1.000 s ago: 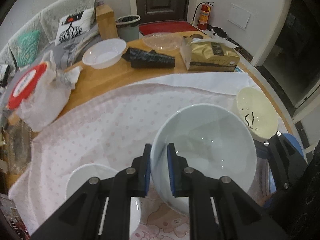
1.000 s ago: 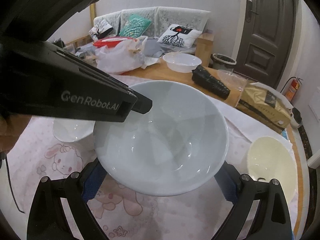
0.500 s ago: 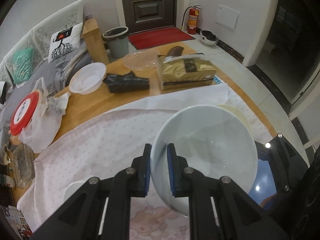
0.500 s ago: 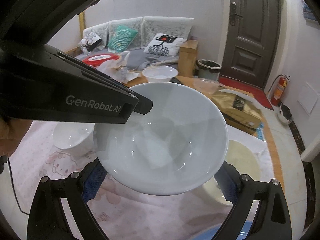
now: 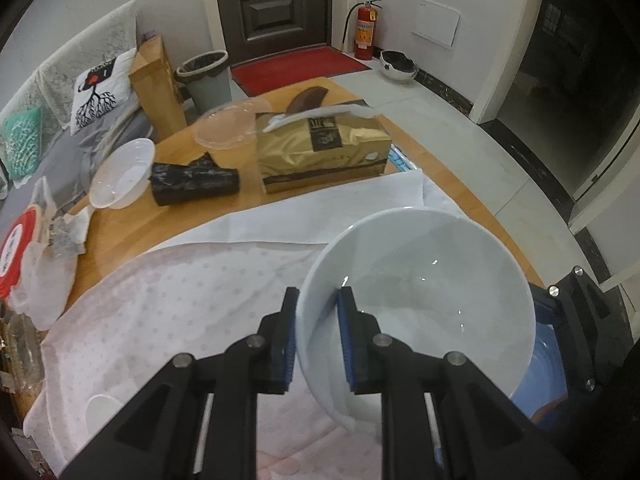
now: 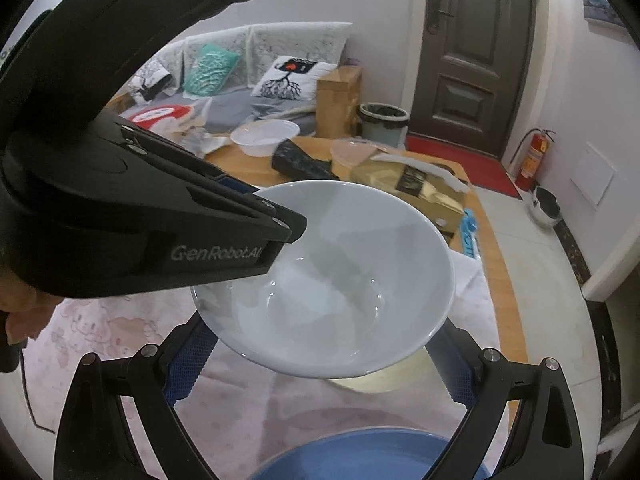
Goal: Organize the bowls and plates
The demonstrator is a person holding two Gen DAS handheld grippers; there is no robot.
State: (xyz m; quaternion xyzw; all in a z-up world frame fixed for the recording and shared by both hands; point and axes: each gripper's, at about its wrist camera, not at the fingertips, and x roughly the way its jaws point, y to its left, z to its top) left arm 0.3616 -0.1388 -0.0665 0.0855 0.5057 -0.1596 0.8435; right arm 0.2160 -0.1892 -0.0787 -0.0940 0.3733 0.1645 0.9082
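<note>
L gripper (image 5: 318, 334) pinched the white bowl (image 5: 420, 292) rim, jaws opening slightly. R gripper (image 6: 320, 364) spread wide, cradling bowl sides above worktop (image 5: 132, 232); blue plate (image 6: 360, 456) near.

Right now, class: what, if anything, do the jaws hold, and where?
Both hold the white bowl: left gripper pinches its rim, jaws easing open; right gripper spans its sides.

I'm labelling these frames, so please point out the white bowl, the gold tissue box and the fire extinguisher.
white bowl (image 5: 420, 280), left wrist view, inner wall.
gold tissue box (image 5: 320, 156), left wrist view, front face.
fire extinguisher (image 5: 366, 32), left wrist view, red cylinder.
</note>
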